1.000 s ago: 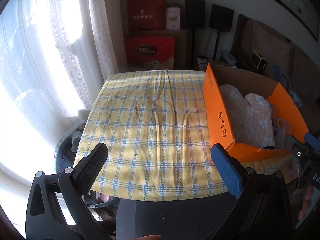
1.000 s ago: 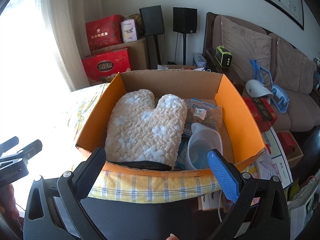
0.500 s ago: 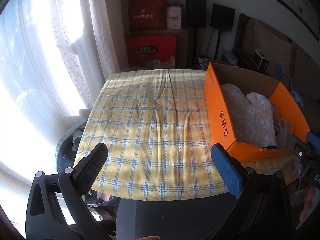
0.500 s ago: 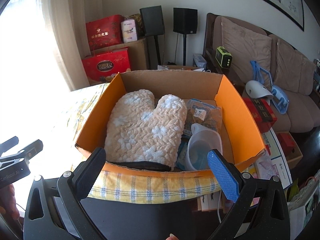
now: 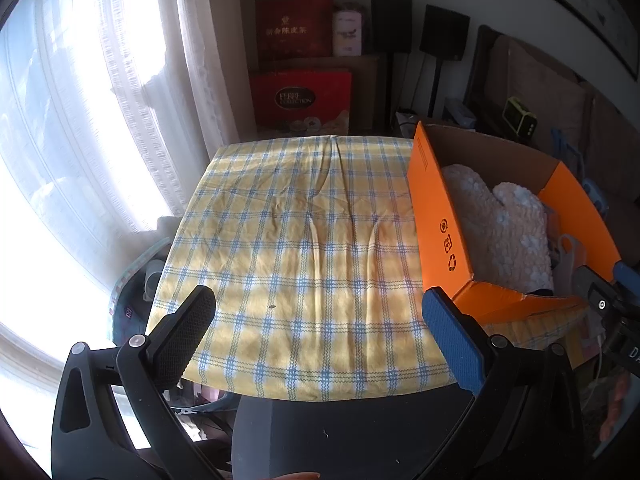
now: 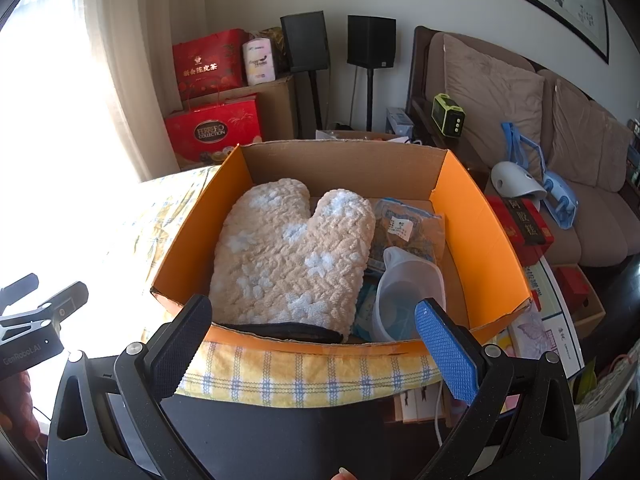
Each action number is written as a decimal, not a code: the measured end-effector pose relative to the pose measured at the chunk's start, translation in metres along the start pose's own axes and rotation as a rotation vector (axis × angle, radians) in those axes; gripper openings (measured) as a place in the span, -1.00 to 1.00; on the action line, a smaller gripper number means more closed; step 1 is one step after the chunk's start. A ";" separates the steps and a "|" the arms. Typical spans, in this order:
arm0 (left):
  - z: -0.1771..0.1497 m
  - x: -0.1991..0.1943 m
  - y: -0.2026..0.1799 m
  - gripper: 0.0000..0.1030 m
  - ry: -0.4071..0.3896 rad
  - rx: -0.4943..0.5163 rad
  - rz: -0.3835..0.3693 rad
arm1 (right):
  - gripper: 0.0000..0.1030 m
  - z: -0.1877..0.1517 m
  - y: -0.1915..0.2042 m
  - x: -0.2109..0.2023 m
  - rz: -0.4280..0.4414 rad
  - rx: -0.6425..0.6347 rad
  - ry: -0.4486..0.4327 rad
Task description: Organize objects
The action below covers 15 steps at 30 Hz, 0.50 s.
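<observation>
Right wrist view: the right gripper (image 6: 316, 344), jaws wide and empty, hovers near the orange cardboard box (image 6: 486, 236), likely ready to pick from it. Inside lie an oven mitt (image 6: 288, 256), a clear jug (image 6: 408, 292) and a snack packet (image 6: 408, 232). The left gripper (image 5: 324, 336), also wide and empty, faces the bare checked tablecloth (image 5: 288, 240). Nothing has visibly moved since earlier.

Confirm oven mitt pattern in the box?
Cream knit oven mitt with pale blue flower patches, lying in the orange box. Clearest in the right wrist view.
</observation>
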<state>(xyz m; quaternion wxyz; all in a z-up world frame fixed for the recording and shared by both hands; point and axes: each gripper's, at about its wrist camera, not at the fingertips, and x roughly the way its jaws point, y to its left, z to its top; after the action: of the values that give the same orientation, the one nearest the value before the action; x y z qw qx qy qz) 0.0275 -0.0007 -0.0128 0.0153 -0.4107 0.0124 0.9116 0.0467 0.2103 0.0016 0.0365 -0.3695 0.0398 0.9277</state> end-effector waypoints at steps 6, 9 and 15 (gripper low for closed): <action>0.000 0.000 0.000 1.00 0.001 0.001 -0.001 | 0.99 0.000 0.000 0.000 0.000 0.000 -0.001; 0.000 0.000 0.000 1.00 0.000 0.000 -0.001 | 0.99 0.000 0.000 0.000 0.001 0.002 -0.002; 0.000 0.000 0.000 1.00 0.001 0.001 -0.001 | 0.99 0.000 0.000 0.000 0.002 0.000 0.000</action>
<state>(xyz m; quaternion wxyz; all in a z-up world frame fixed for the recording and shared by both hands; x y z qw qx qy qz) 0.0276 -0.0004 -0.0129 0.0161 -0.4111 0.0126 0.9114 0.0469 0.2107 0.0013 0.0355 -0.3695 0.0403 0.9277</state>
